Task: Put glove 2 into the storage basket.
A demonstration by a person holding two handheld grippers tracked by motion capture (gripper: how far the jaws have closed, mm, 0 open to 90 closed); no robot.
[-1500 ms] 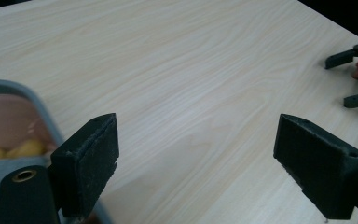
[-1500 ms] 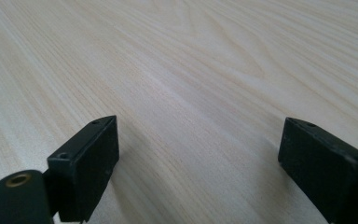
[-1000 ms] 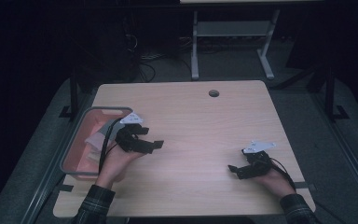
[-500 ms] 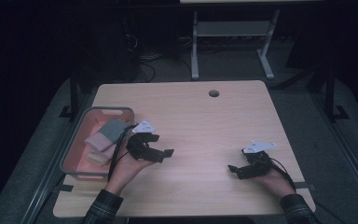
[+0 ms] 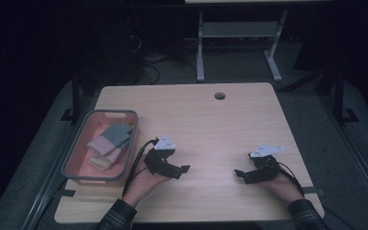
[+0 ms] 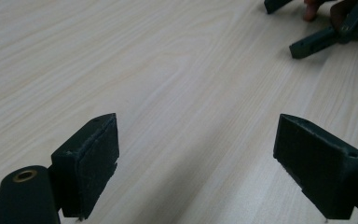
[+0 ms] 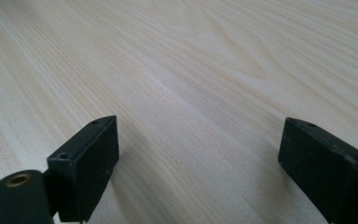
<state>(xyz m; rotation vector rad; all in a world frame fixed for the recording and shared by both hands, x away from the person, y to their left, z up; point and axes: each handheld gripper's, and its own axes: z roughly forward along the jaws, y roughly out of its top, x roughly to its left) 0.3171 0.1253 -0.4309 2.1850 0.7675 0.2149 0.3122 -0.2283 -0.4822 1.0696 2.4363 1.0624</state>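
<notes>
The left hand-held gripper (image 5: 179,169) sits low over the pale wooden table (image 5: 206,120), just to the right of a pink rectangular plastic bin with a grey rim (image 5: 73,160) that stands near the table's left edge. Its jaws point toward the right side of the table and stand wide apart; in the left gripper view (image 6: 196,168) nothing but bare wood grain lies between the two black pads. Inside the bin lie folded cloths (image 5: 110,141) — a grey one on top of a pinkish one, with a paler piece beneath — and they rest well clear of either tool. The bin's near right wall is just beside the left hand (image 5: 141,184), though whether the two touch cannot be told.

The right hand-held gripper (image 5: 242,175) lies near the table's right front, held by the right hand (image 5: 280,184), its jaws aimed leftward toward the other tool. Its jaws, too, are spread wide and hold nothing — the right gripper view (image 7: 198,163) shows only empty wood between the pads. Its tips also appear at the upper right of the left gripper view (image 6: 314,42), with fingertips behind them.

A small dark round hole (image 5: 219,96) sits near the table's far edge. Both sleeves at the near edge are plaid.
</notes>
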